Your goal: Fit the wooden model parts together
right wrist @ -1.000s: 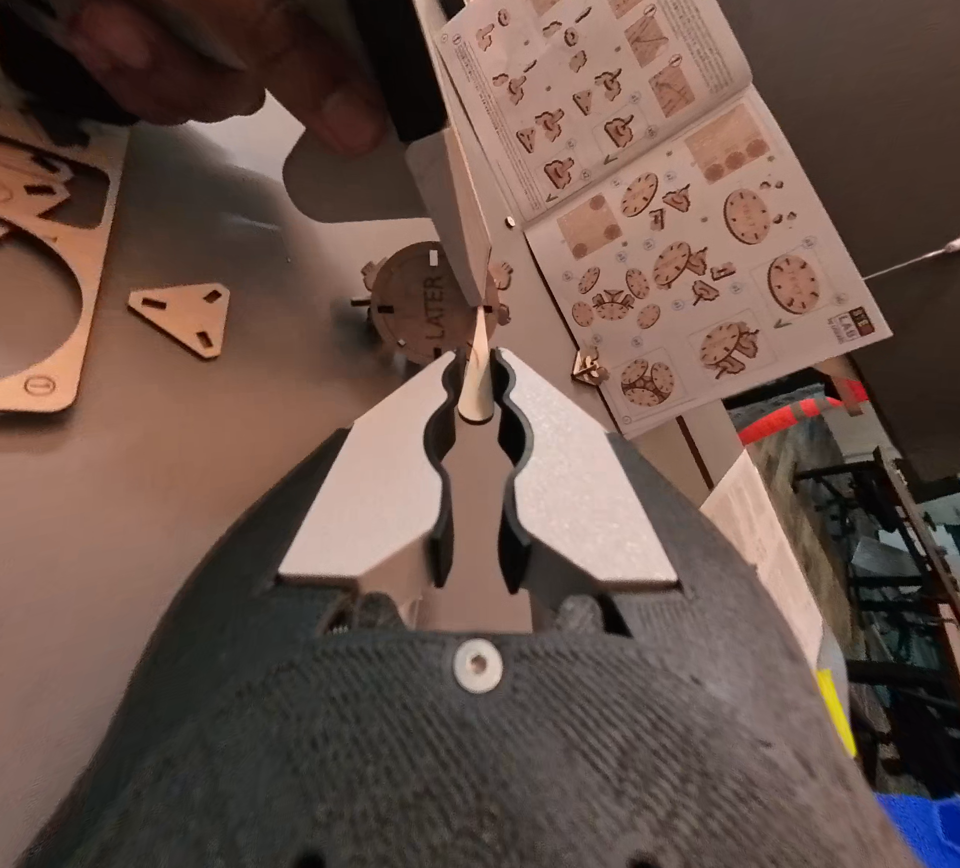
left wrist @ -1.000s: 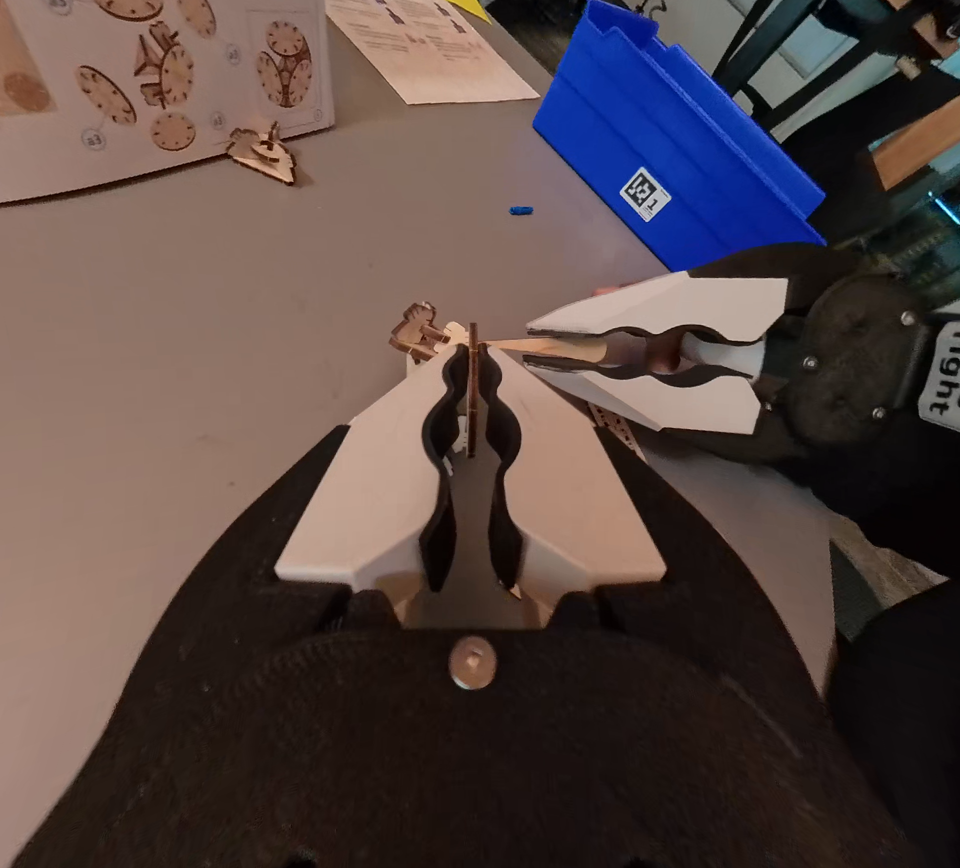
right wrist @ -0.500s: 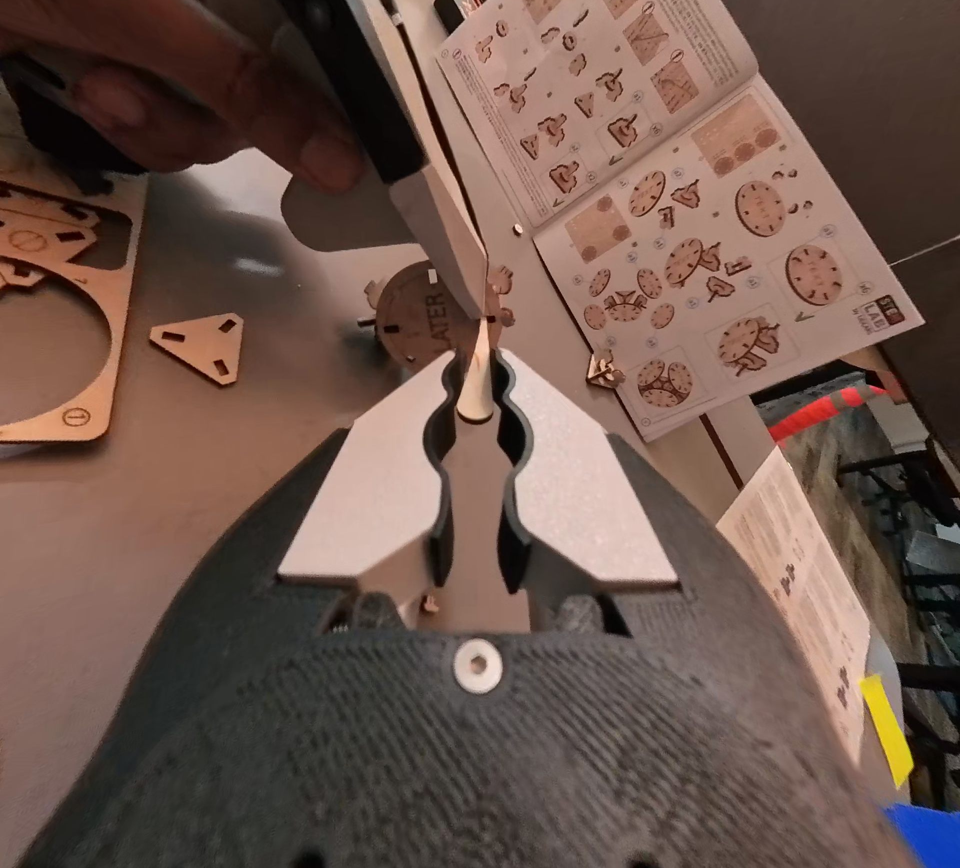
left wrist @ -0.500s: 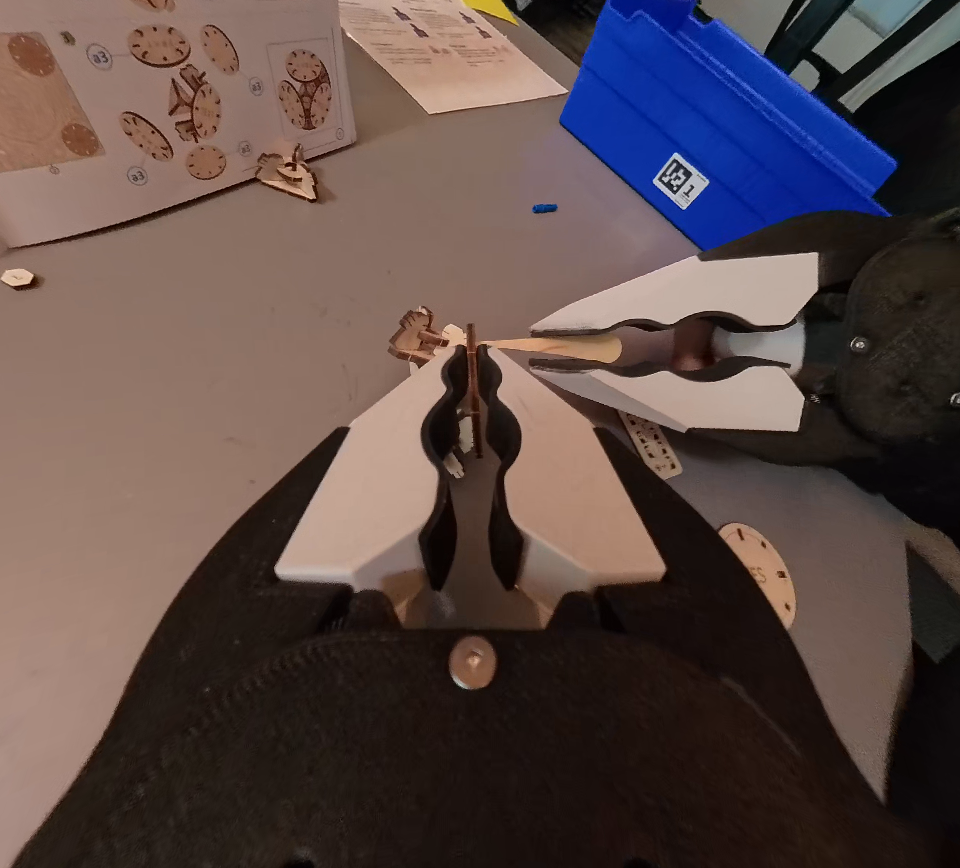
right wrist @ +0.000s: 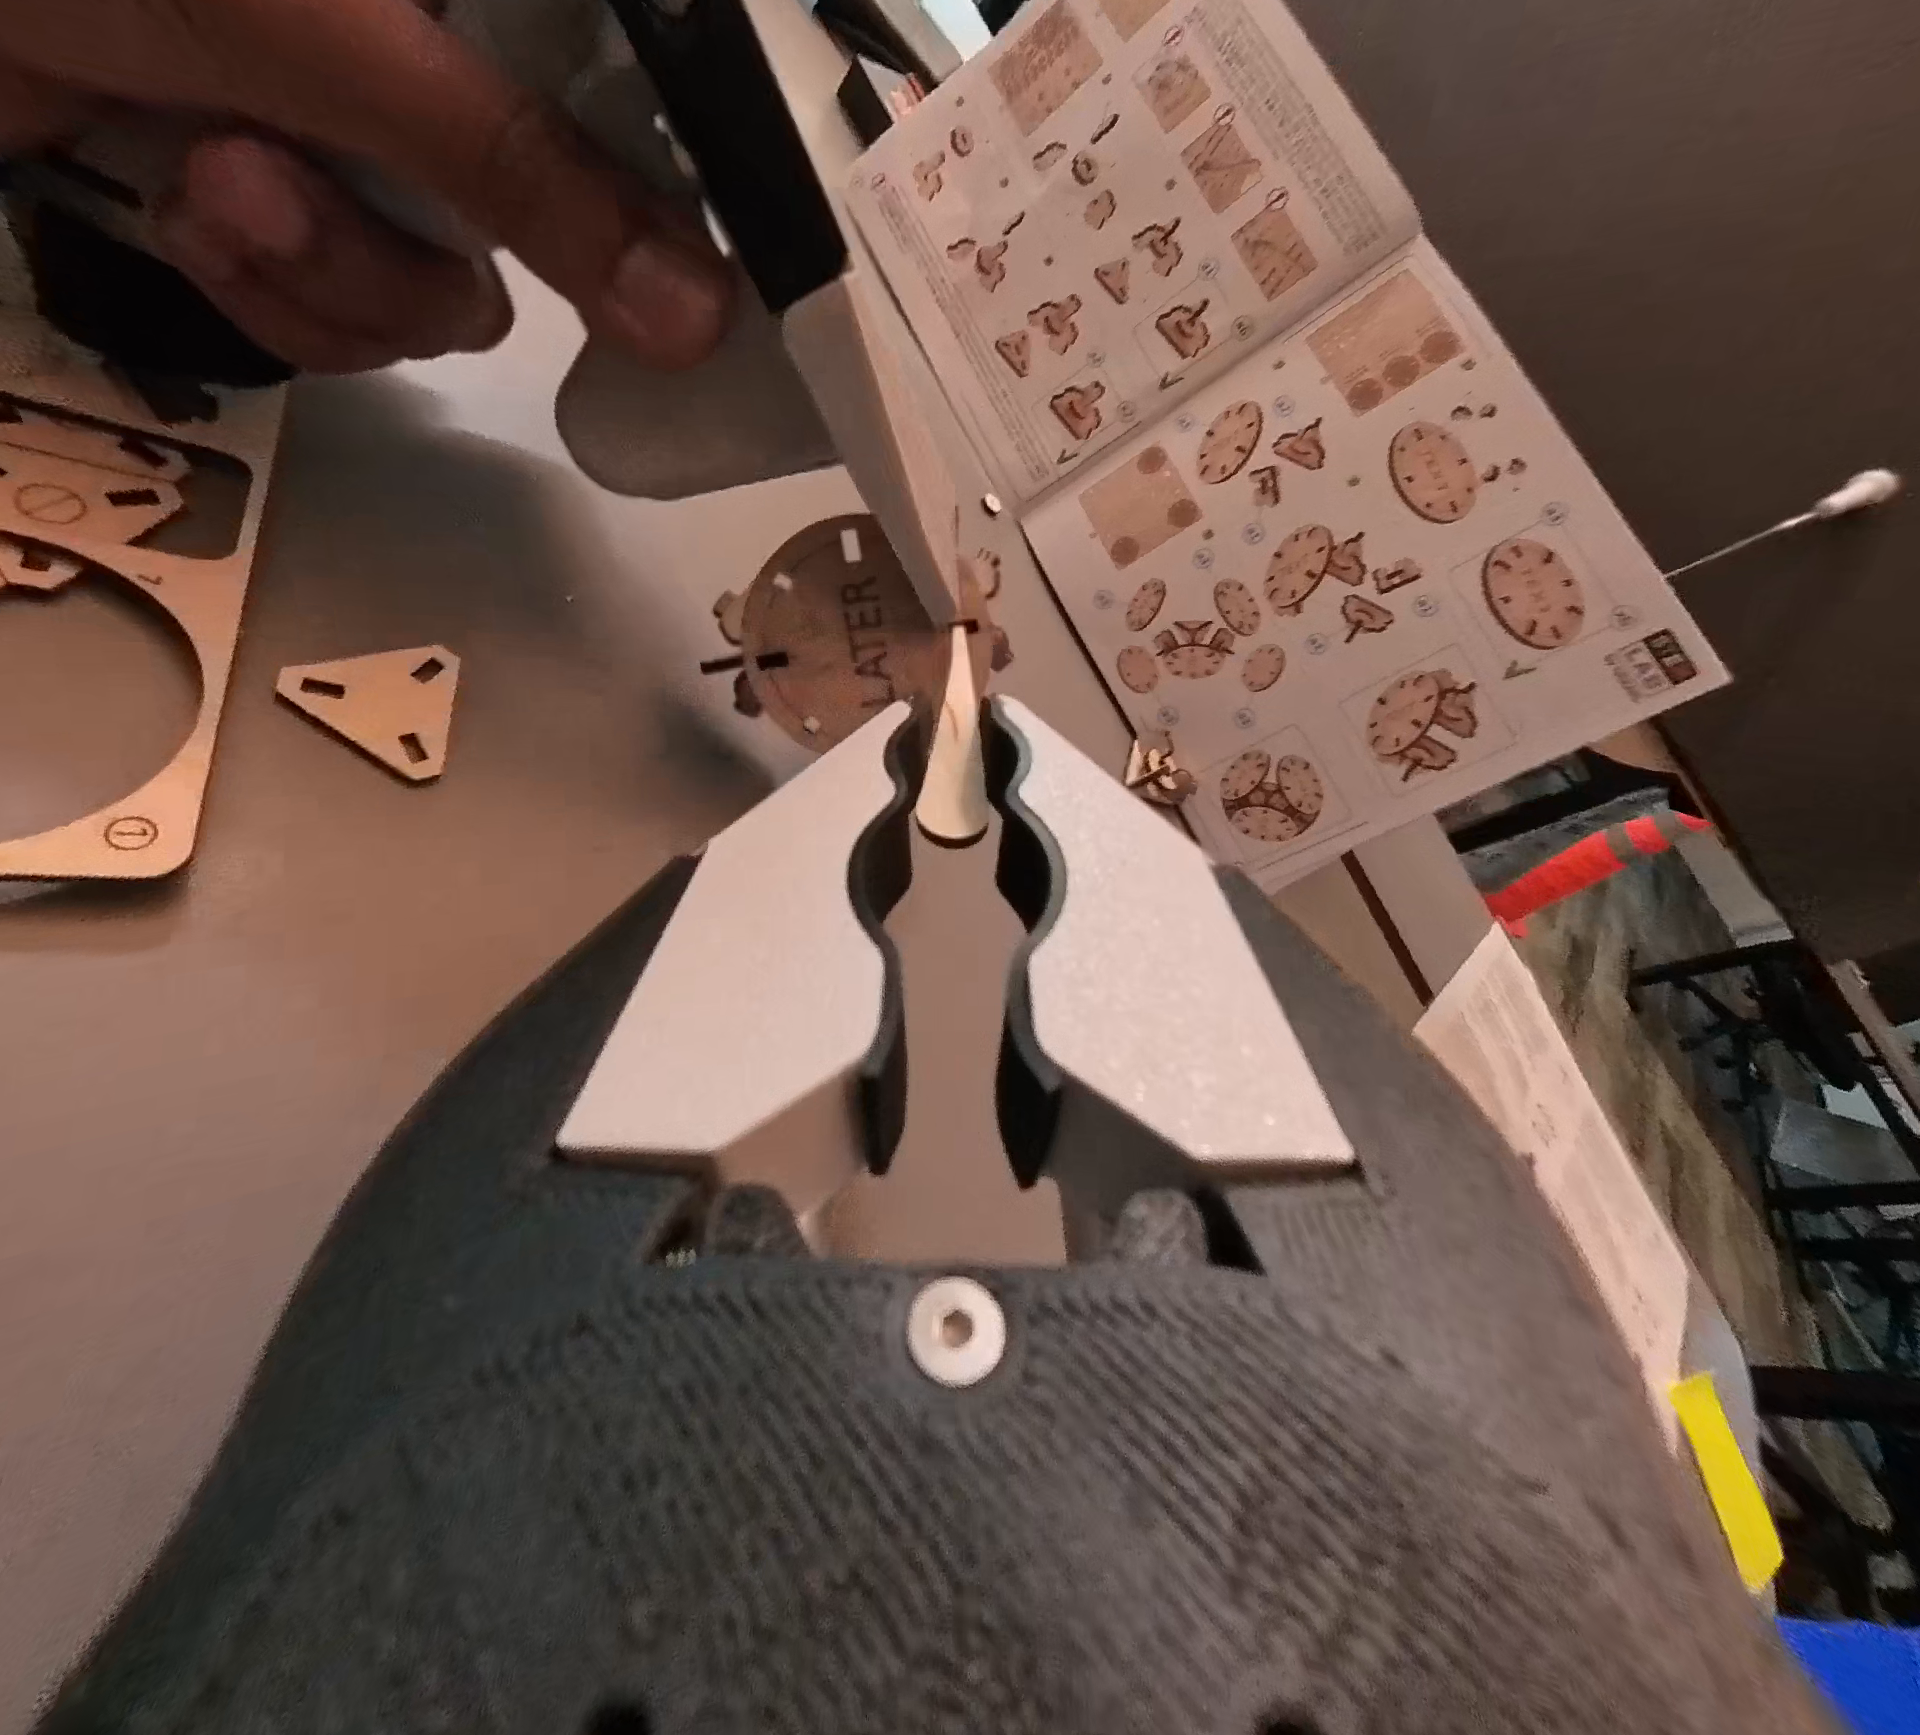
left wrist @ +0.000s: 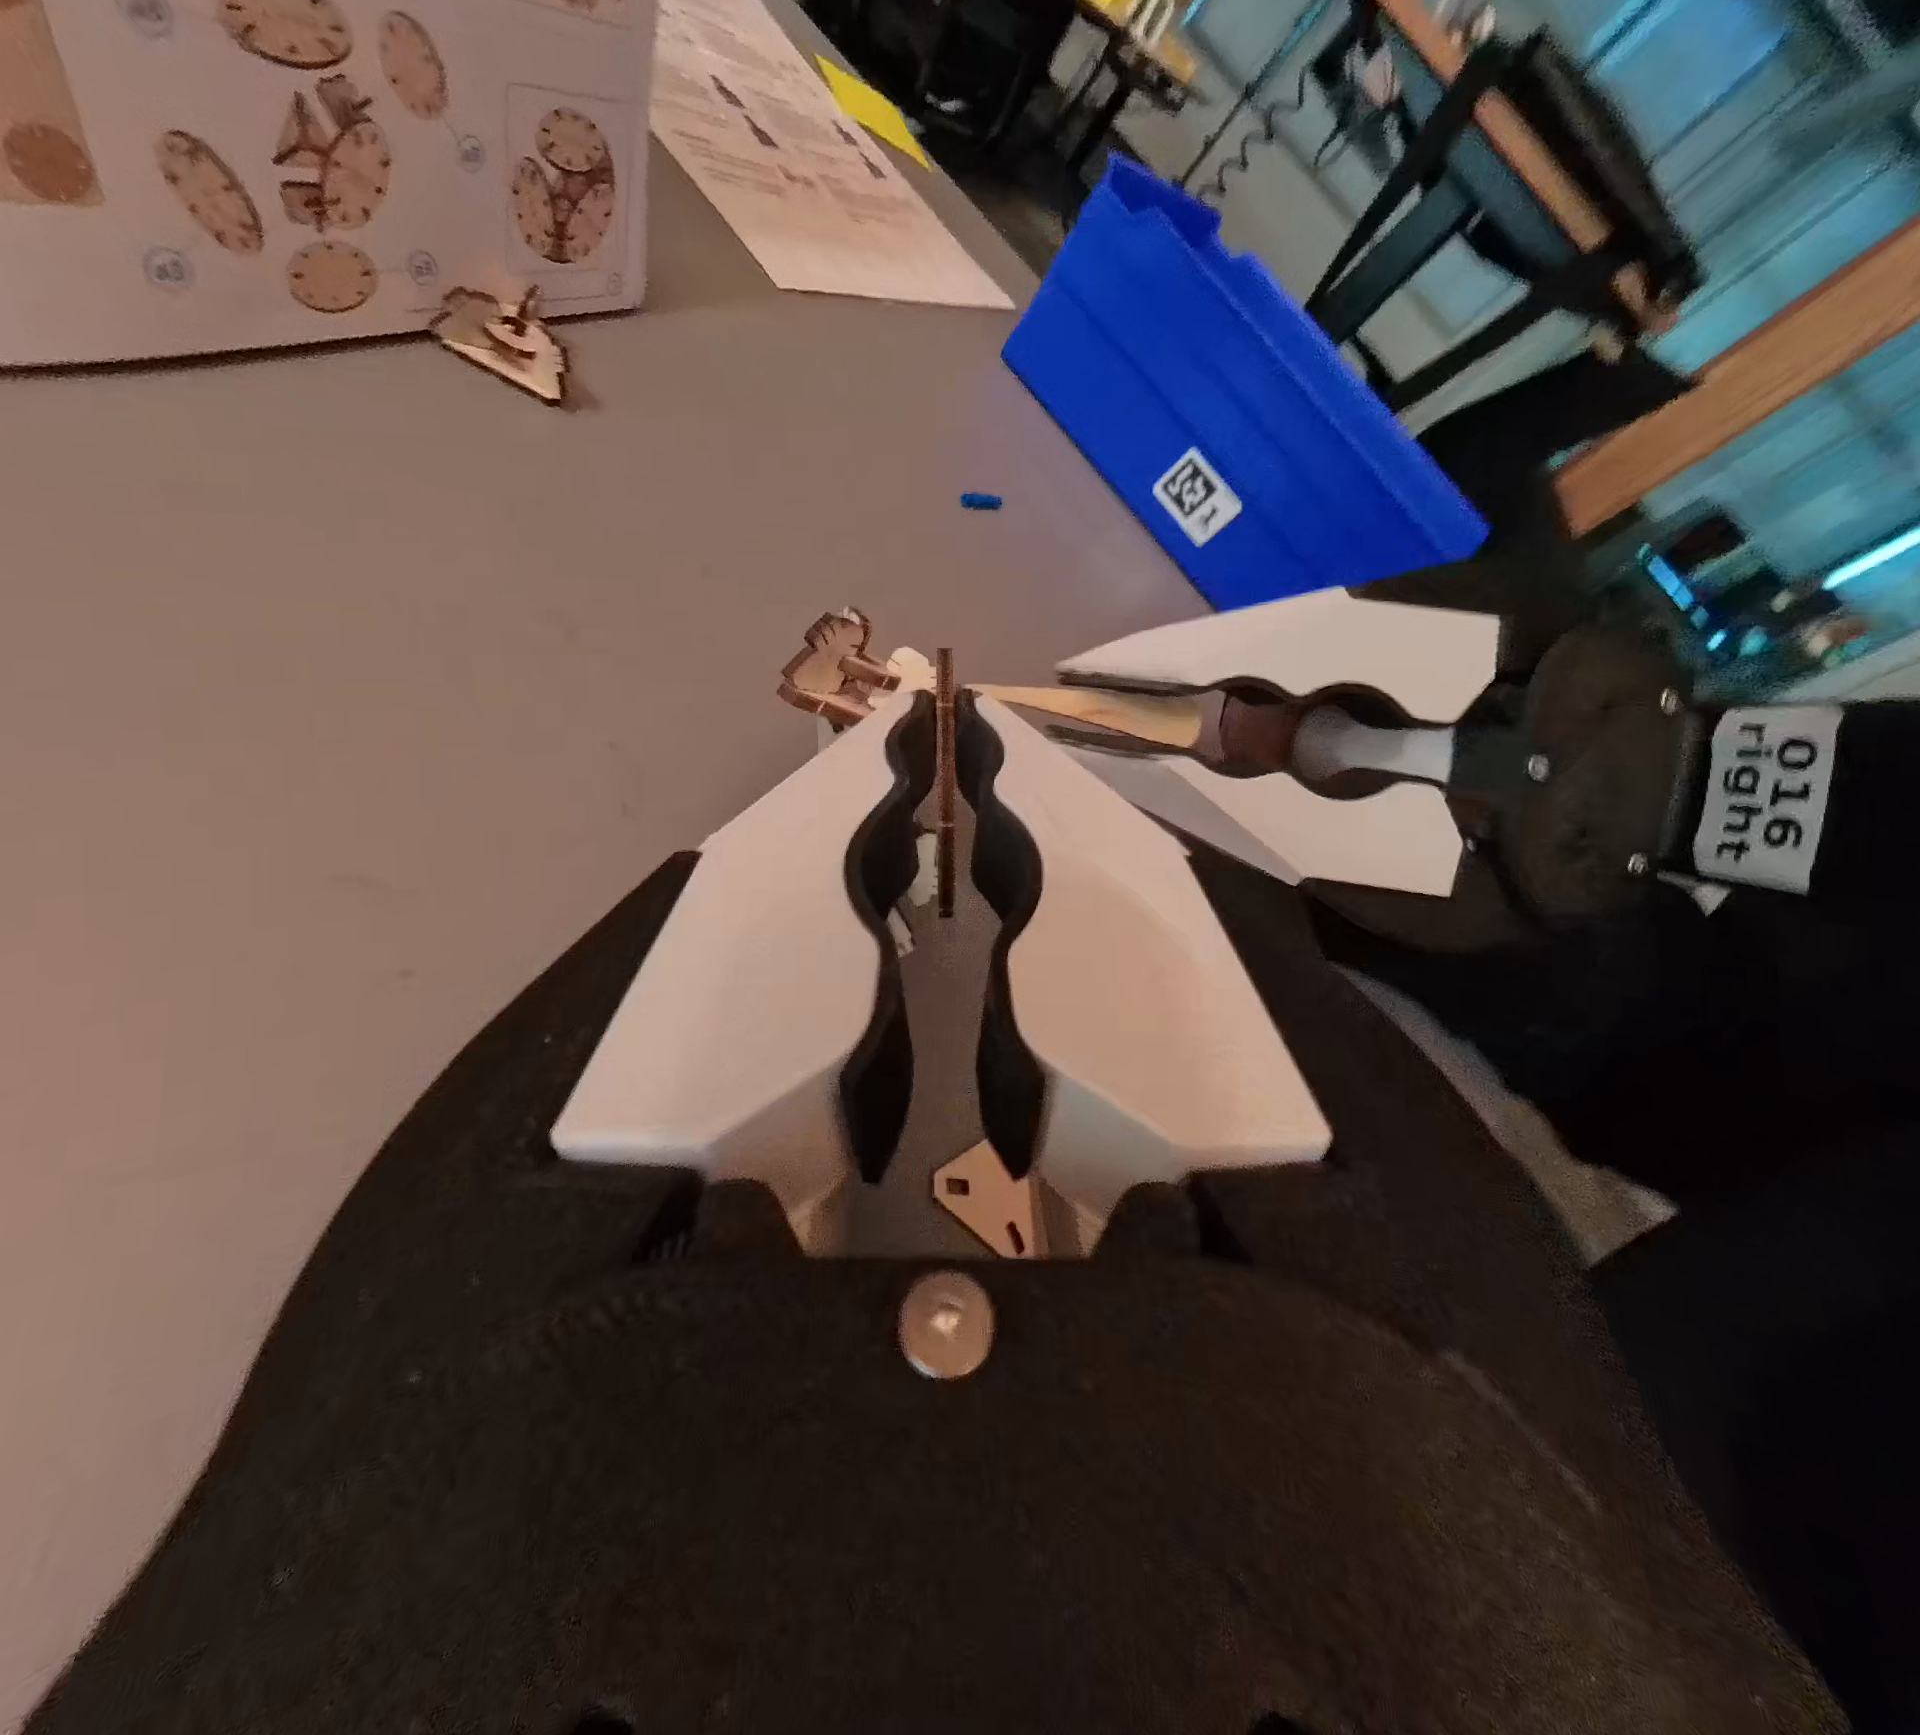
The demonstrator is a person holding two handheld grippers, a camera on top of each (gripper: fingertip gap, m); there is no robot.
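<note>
Left wrist view: left gripper (left wrist: 943,698) is seen clamped on a thin wooden disc (left wrist: 944,781), held edge-on at frame centre. Right gripper (left wrist: 1055,698) is levelled in from the right, closed narrowly on a pointed wooden peg (left wrist: 1091,715), tip brought against the disc. A hand (right wrist: 312,127) is seen upper left in the right wrist view. Grey table (left wrist: 416,594) is strewn with an instruction booklet (left wrist: 312,75), a blue bin (left wrist: 1226,428), a triangular wooden plate (right wrist: 374,709). A workshop is blurred behind.

place: workshop/lab | cues: workbenches (left wrist: 1538,158), blue parts bin (left wrist: 1226,428), assembly instruction sheets (right wrist: 1299,397) on grey table (left wrist: 416,594)
</note>
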